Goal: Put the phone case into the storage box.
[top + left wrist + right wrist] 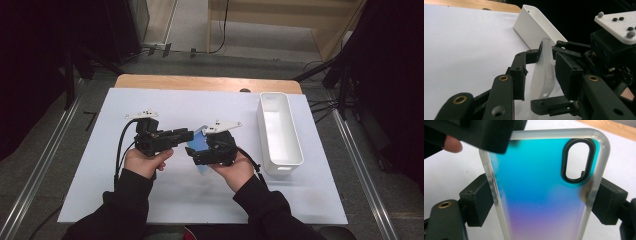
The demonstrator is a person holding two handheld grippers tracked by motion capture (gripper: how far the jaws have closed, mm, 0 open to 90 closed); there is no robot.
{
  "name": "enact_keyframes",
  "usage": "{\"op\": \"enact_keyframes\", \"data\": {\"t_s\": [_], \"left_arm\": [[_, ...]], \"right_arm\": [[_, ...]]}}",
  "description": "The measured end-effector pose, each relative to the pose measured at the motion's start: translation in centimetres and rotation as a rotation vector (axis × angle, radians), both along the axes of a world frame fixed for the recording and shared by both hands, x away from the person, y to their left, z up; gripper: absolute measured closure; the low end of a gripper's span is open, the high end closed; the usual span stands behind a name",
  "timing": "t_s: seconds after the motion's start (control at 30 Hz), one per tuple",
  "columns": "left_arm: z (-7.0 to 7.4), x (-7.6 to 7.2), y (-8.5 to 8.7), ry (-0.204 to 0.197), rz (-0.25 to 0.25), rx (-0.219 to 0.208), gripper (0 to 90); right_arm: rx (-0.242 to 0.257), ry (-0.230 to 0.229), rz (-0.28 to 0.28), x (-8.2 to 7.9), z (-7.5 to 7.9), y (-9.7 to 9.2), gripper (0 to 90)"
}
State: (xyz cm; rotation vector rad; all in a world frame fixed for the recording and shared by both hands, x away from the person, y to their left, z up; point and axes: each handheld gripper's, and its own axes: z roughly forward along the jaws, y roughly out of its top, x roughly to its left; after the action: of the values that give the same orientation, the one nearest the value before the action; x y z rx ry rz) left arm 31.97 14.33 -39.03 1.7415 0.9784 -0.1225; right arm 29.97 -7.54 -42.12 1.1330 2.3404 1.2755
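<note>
A clear-rimmed phone case (198,144) with a blue-to-purple back and an oval camera hole is held up over the white mat. My right gripper (199,154) is shut on it, and in the right gripper view (541,202) its pads press the two long edges of the case (536,182). My left gripper (189,135) reaches in from the left. In the left gripper view (541,62) its jaws stand on either side of the case's edge (544,75) with small gaps showing. One of its fingers (489,137) overlaps the case's top corner.
A long empty white bin (280,130) lies at the right of the white mat (150,190). The table's wooden edge (200,82) runs along the far side. Dark stands and cables surround the table on the floor.
</note>
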Motion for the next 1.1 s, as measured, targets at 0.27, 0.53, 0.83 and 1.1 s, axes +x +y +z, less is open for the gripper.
{"op": "enact_keyframes", "data": {"t_s": [0.27, 0.53, 0.83, 1.1], "left_arm": [[0.3, 0.2, 0.5, -0.001, 0.009, 0.007, 57.0], [0.4, 0.4, 1.1, 0.001, 0.025, -0.007, 55.8], [-0.1, 0.9, 1.4, 0.004, 0.009, 0.022, 46.9], [-0.7, 1.3, 1.6, 0.008, 0.002, 0.037, 37.5]], "right_arm": [[-0.003, -0.002, 0.002, 0.1, 0.1, -0.1, 14.7], [-0.010, 0.002, -0.006, 0.2, 0.0, -0.4, 14.7], [-0.004, -0.006, -0.010, 0.4, 0.4, -0.9, 14.8], [0.004, 0.002, -0.018, 0.5, 0.9, -1.4, 14.8]]}}
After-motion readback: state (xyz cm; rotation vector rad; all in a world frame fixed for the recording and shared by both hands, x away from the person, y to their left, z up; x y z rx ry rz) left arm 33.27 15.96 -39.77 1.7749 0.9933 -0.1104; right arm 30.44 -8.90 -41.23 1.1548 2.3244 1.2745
